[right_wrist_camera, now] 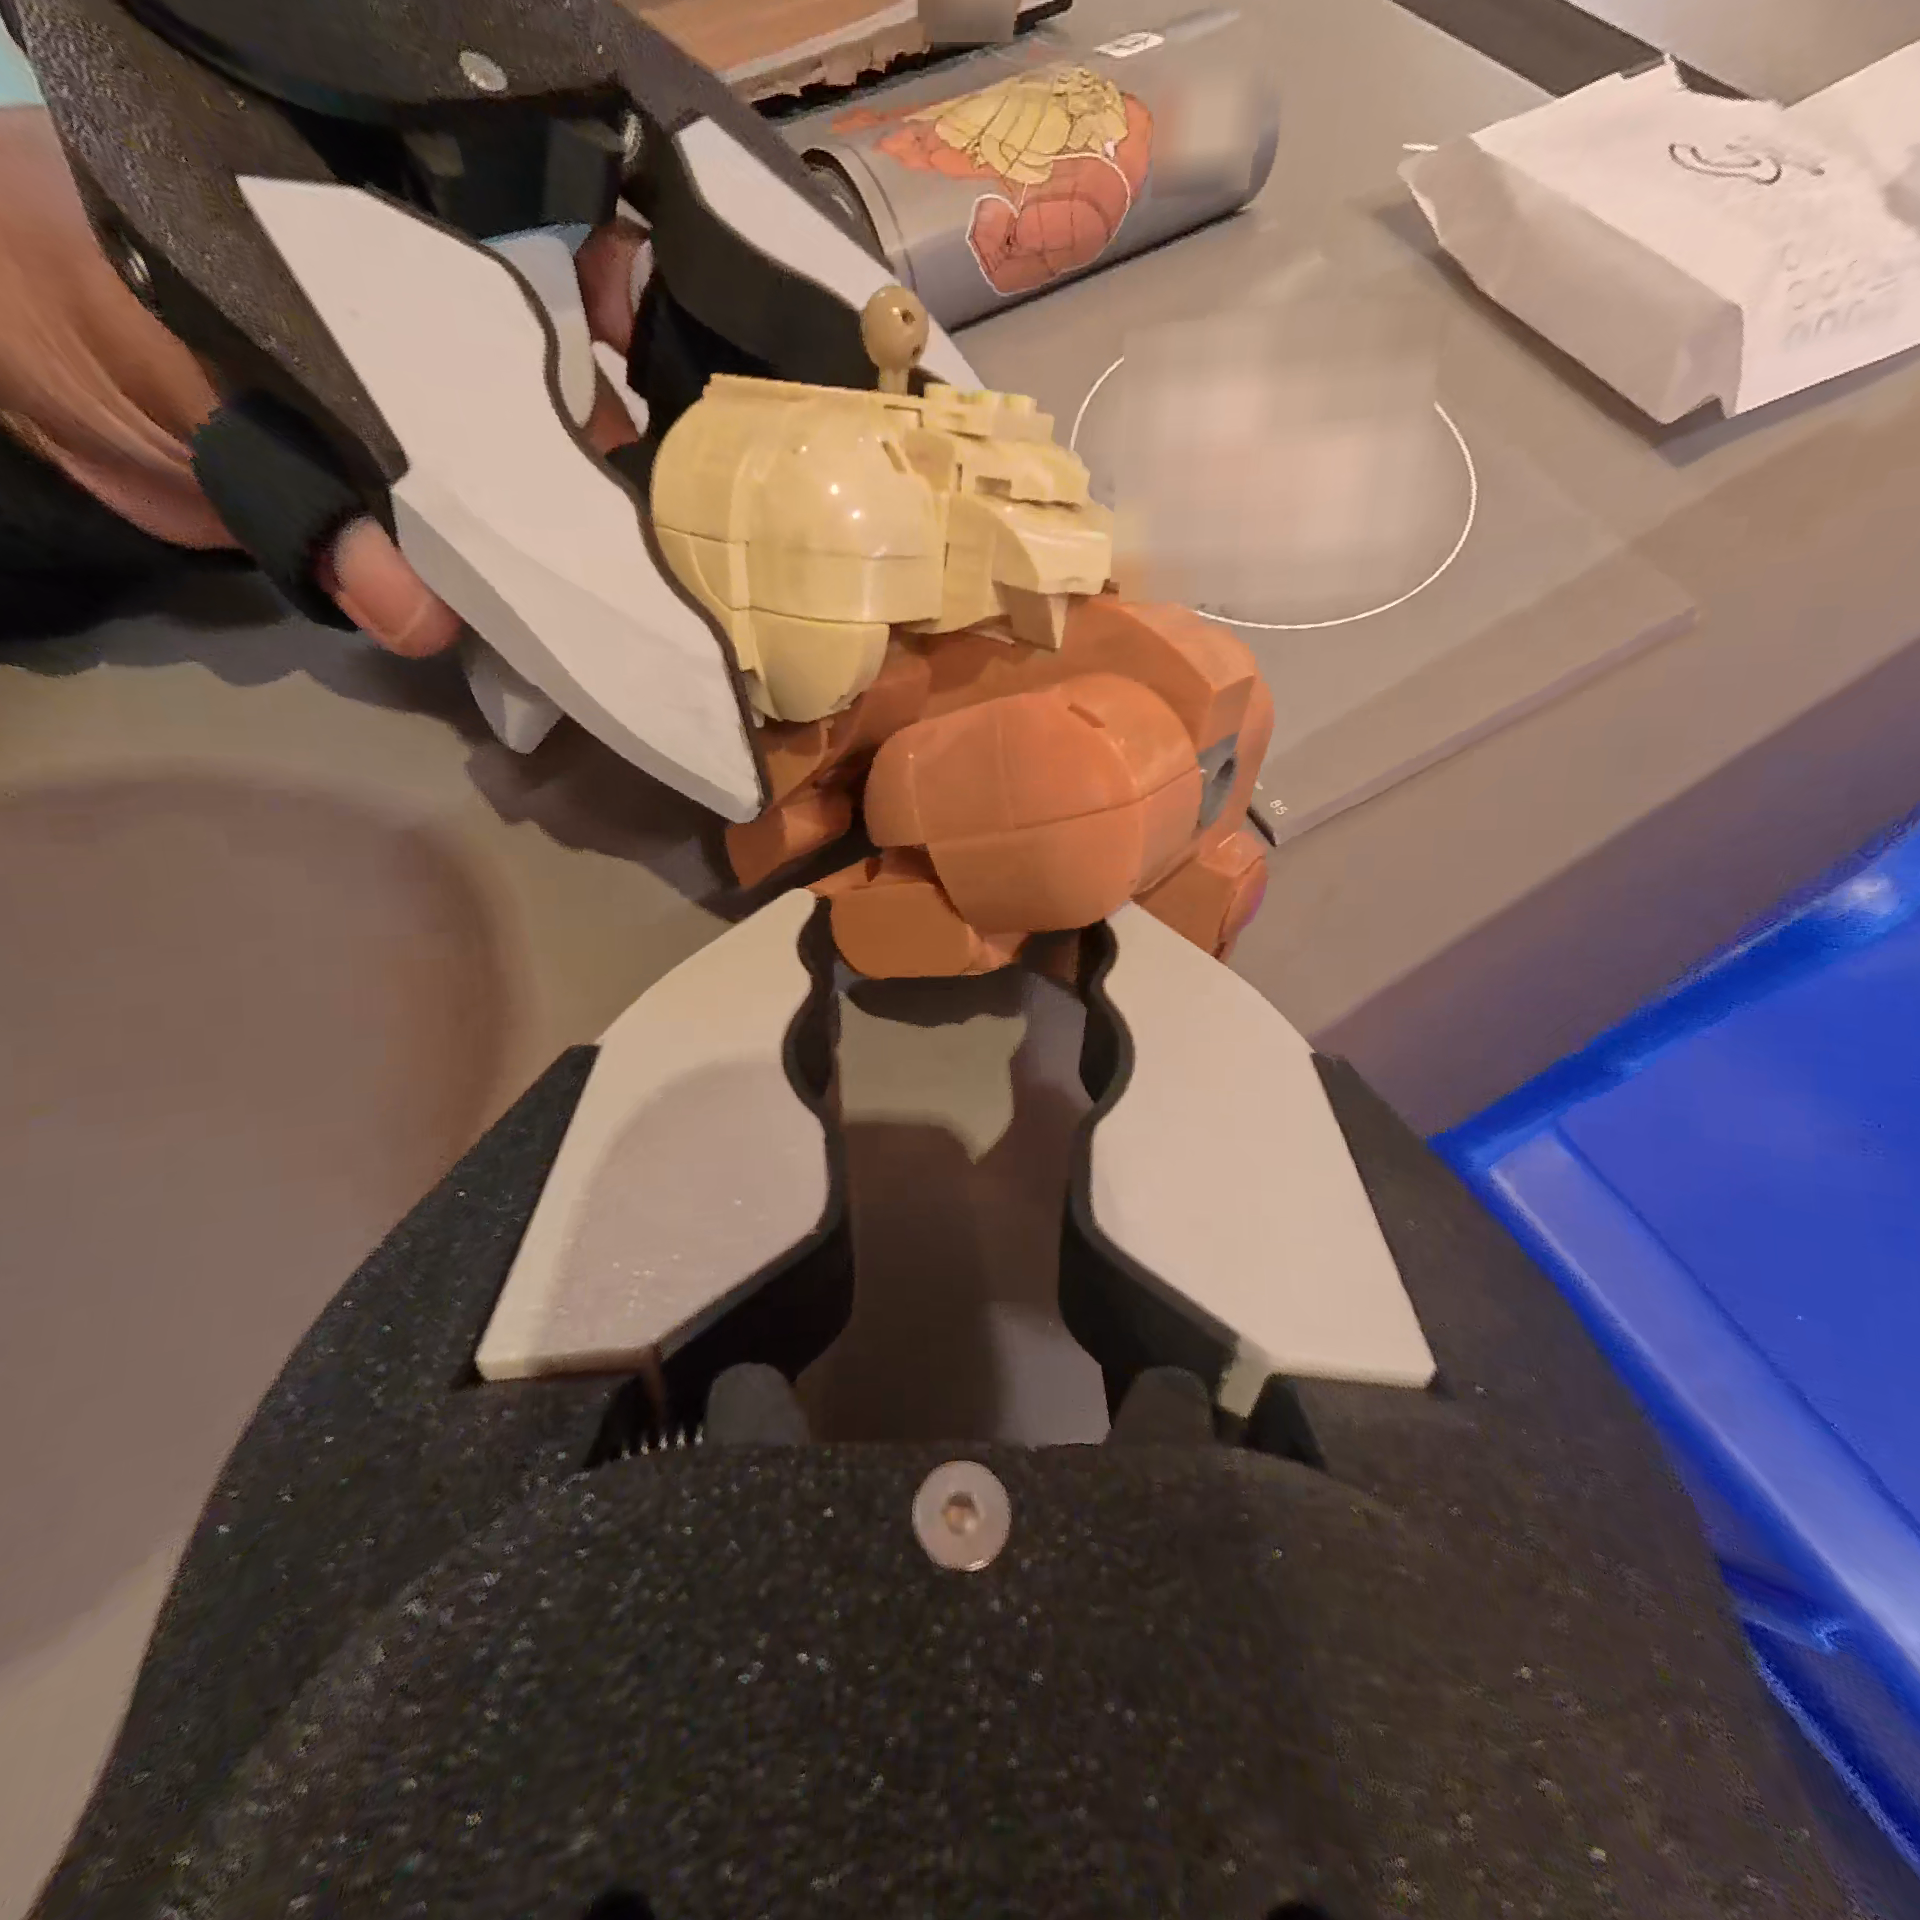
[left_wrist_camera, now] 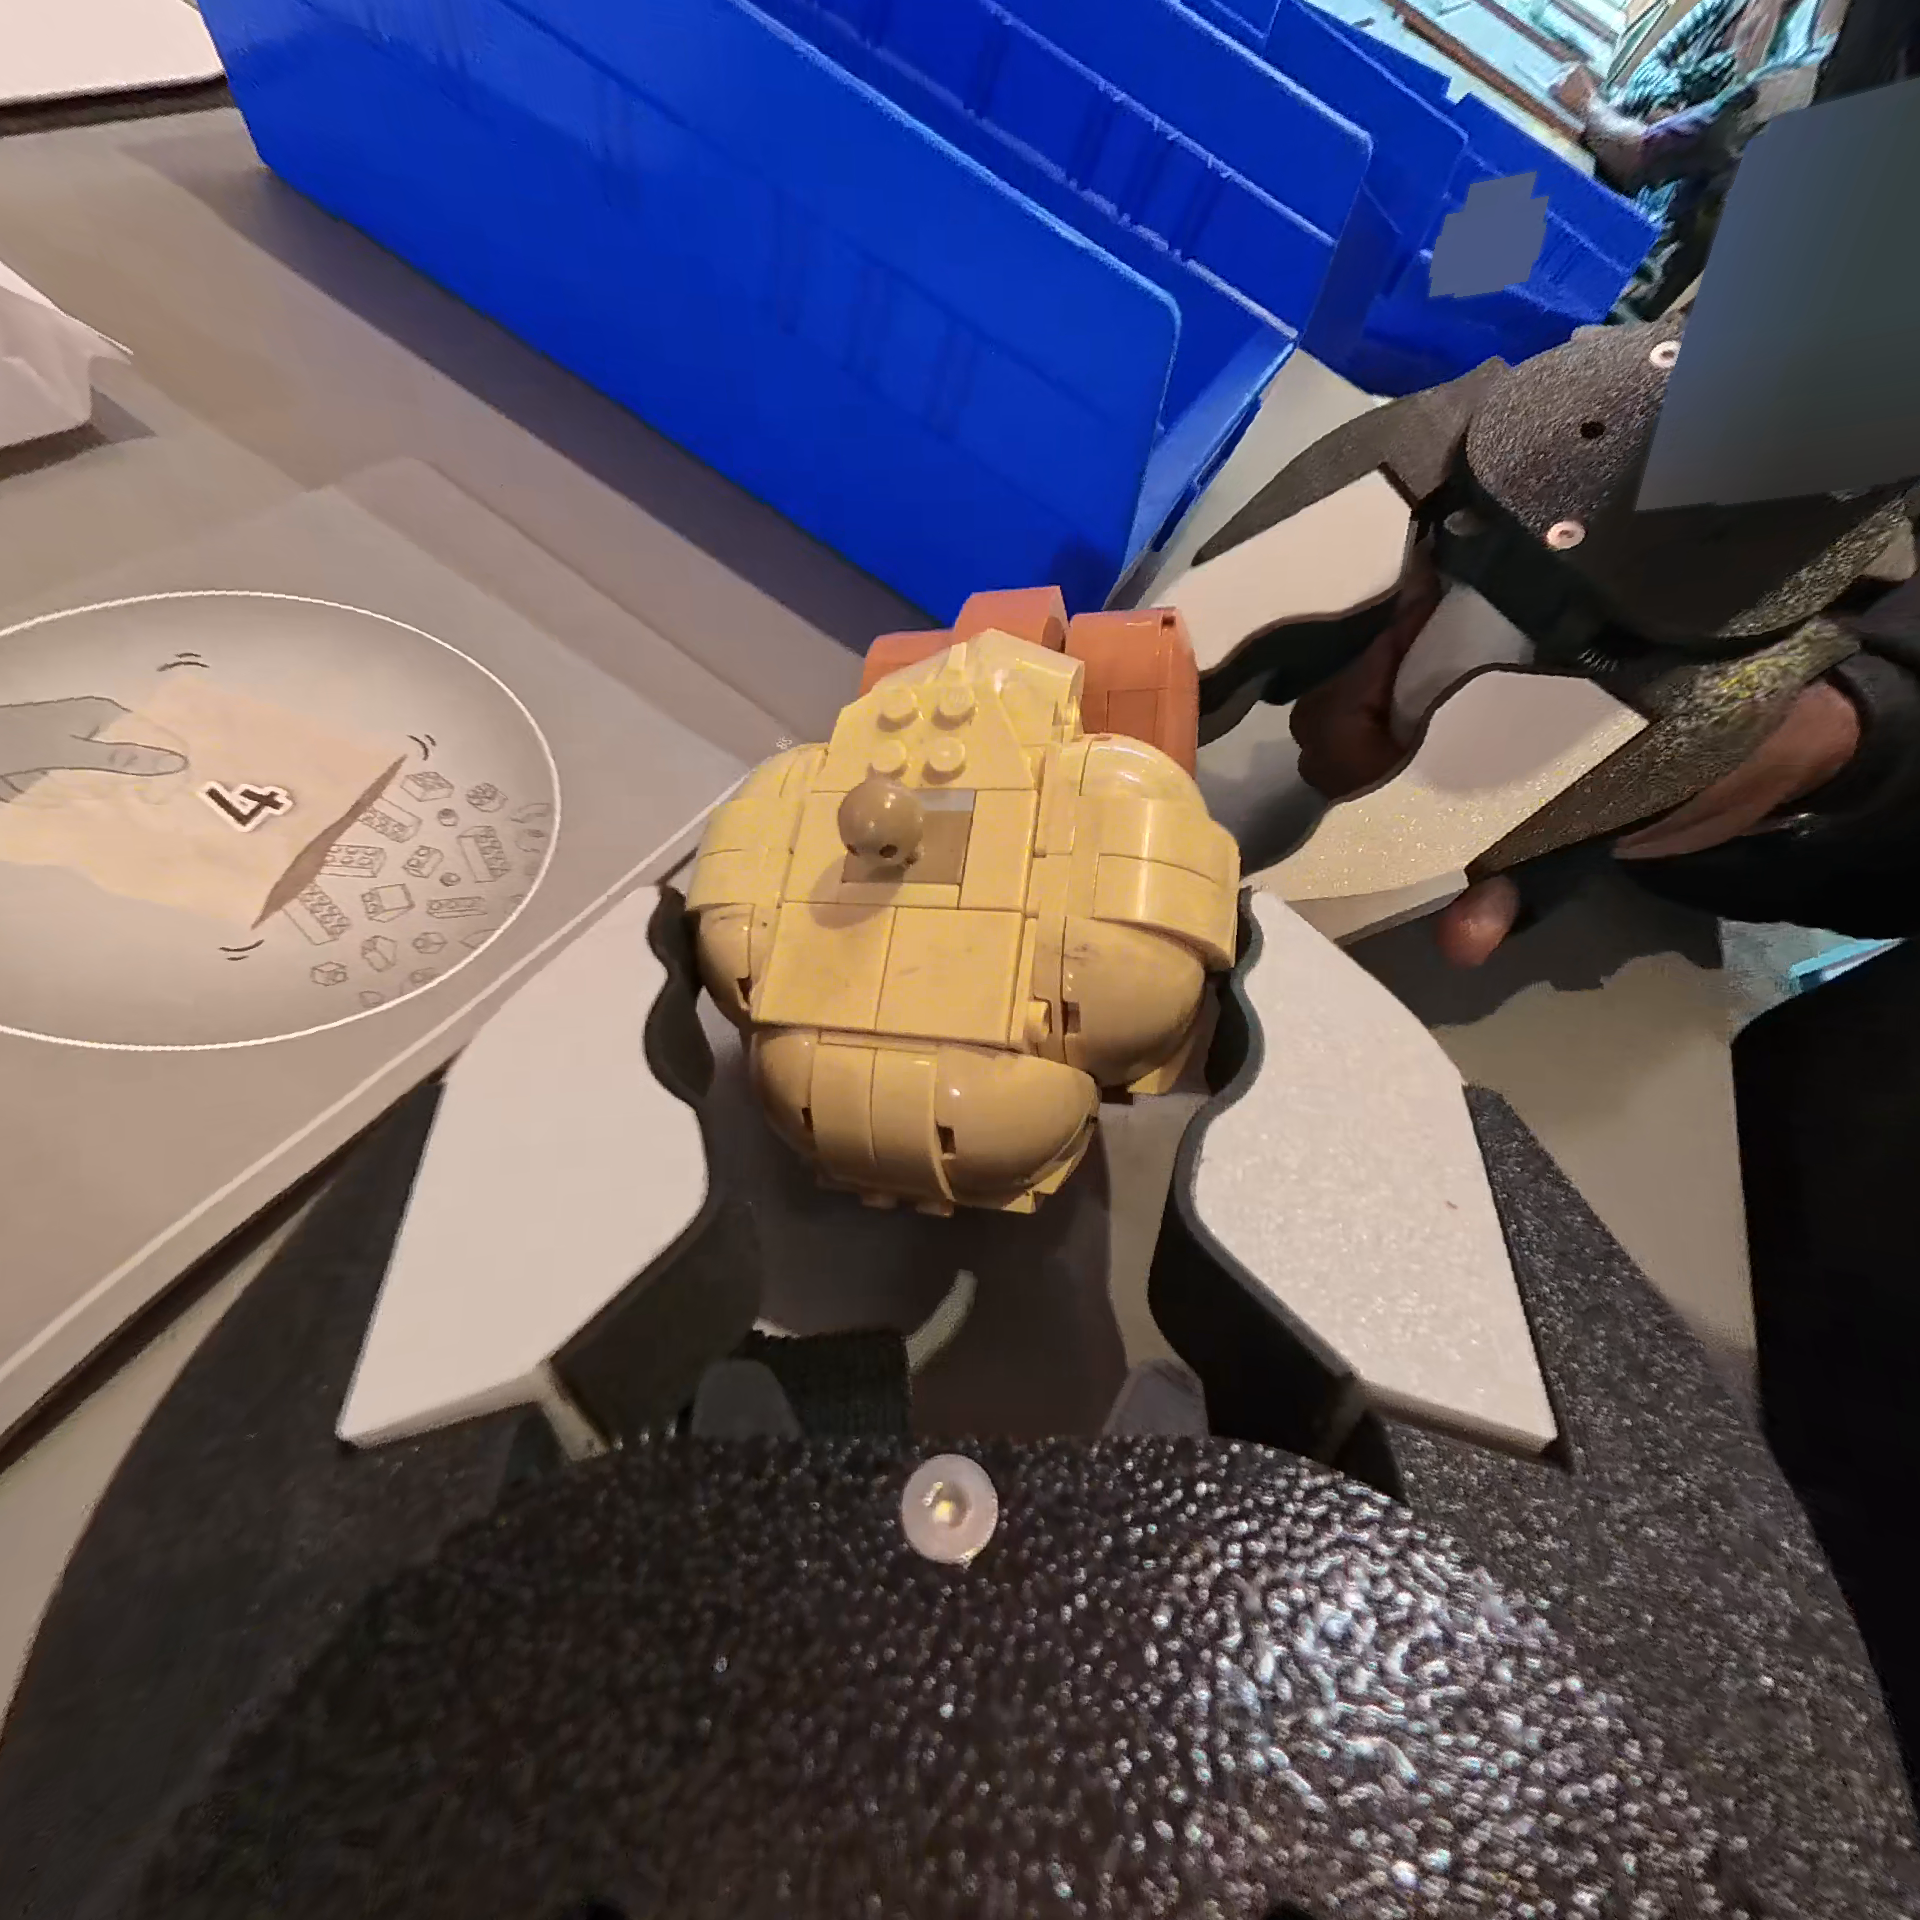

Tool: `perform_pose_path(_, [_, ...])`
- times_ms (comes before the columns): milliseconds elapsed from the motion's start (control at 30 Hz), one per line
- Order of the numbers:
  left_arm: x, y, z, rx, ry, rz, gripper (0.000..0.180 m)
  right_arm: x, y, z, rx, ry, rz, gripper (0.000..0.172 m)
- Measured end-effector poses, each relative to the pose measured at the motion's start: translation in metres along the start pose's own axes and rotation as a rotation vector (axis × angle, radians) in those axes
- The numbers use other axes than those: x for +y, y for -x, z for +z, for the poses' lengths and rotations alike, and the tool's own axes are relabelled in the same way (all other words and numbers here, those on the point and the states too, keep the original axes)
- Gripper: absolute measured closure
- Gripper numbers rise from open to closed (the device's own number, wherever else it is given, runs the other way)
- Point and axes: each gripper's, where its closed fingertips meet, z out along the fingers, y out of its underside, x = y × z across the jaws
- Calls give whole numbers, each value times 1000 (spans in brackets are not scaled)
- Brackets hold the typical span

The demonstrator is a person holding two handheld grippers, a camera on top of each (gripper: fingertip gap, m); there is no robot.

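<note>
Left wrist view:
Left claw [left_wrist_camera: 961, 997]: set wide; both pads pressed on the flanks of the tan upper half [left_wrist_camera: 935, 935] of a brick-built model; model held clear of the table [left_wrist_camera: 208, 312]
Model top: ball-headed peg [left_wrist_camera: 878, 821] upright near a patch of studs; orange lower half [left_wrist_camera: 1132, 675] shows at the far edge
Right claw [left_wrist_camera: 1195, 665]: far right, reaching the orange half; a hand [left_wrist_camera: 1558, 790] grips its handle
Surroundings: open instruction booklet [left_wrist_camera: 520, 1039] left; blue bins [left_wrist_camera: 727, 260] far

Right wrist view:
Right claw [right_wrist_camera: 956, 956]: narrowed; tips on either side of the near orange lobe [right_wrist_camera: 1039, 810]; pad contact looks likely but is not plain
Left claw: enters from the far left, pad [right_wrist_camera: 582, 582] against the tan half
Surroundings: paper bag [right_wrist_camera: 1714, 239] far right; blue bin [right_wrist_camera: 1714, 1247] near right

Progress:
Stage: model assembled in two colour halves, caught from both ends; nothing separated or added as shown
</note>
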Motion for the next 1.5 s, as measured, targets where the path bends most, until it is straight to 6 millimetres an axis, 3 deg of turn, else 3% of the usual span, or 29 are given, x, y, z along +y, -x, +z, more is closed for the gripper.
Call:
perform_pose_path(933, [13,-8,-3,-90,148,312,85,21,-8,-16,115,193,-664,133])
perform_pose_path(1033, [12,-9,-2,-87,132,352,85,21,-5,-21,48,170,-634,131])
perform_pose_path(1167, [11,-10,-3,-70,110,417,85,11,1,-34,-109,60,-463,107])
perform_pose_path(1300, [10,-17,-4,-48,95,558,85,-2,3,-36,-157,-39,-396,82])
perform_pose_path(1500, [12,-37,-3,-4,69,730,85,-3,14,-26,-145,-72,-473,85])
